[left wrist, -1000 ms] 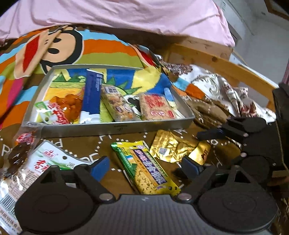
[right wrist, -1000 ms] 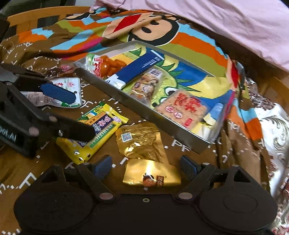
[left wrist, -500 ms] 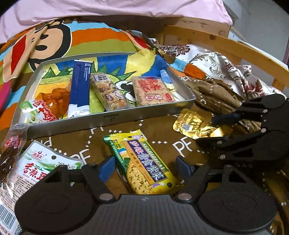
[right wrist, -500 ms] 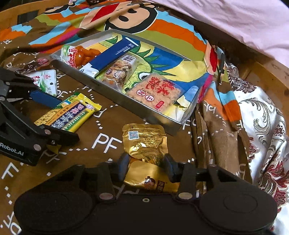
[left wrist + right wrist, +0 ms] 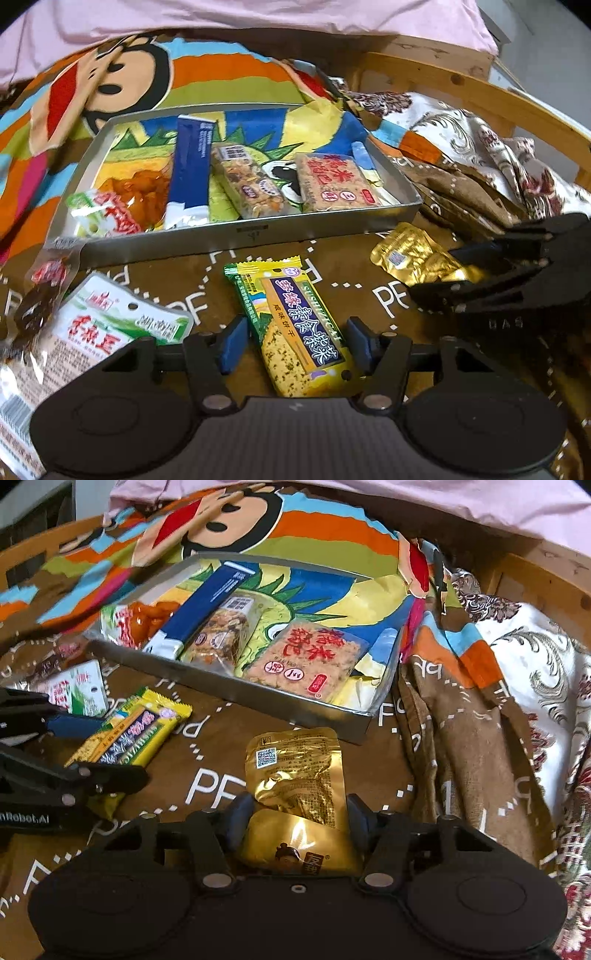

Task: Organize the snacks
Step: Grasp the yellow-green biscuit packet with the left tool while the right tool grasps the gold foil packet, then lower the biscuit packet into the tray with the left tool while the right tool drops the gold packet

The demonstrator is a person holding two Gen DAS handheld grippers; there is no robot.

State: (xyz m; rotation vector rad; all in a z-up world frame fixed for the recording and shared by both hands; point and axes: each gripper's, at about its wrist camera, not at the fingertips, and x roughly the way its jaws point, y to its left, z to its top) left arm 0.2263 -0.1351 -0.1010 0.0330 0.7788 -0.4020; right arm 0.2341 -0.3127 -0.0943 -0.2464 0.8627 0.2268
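Yellow-green cracker pack (image 5: 295, 325) lies on the brown bedspread (image 5: 184, 299) between left gripper (image 5: 295, 345) fingers, just closing, a gap still showing each side. Right gripper (image 5: 297, 825) fingers, also just closing, pinch gold pouch (image 5: 299, 845). Metal tray (image 5: 236, 236) behind holds four snacks.

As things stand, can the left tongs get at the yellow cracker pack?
Probably yes: the yellow cracker pack already lies between the left tongs, which have just been closing, with nothing covering it.
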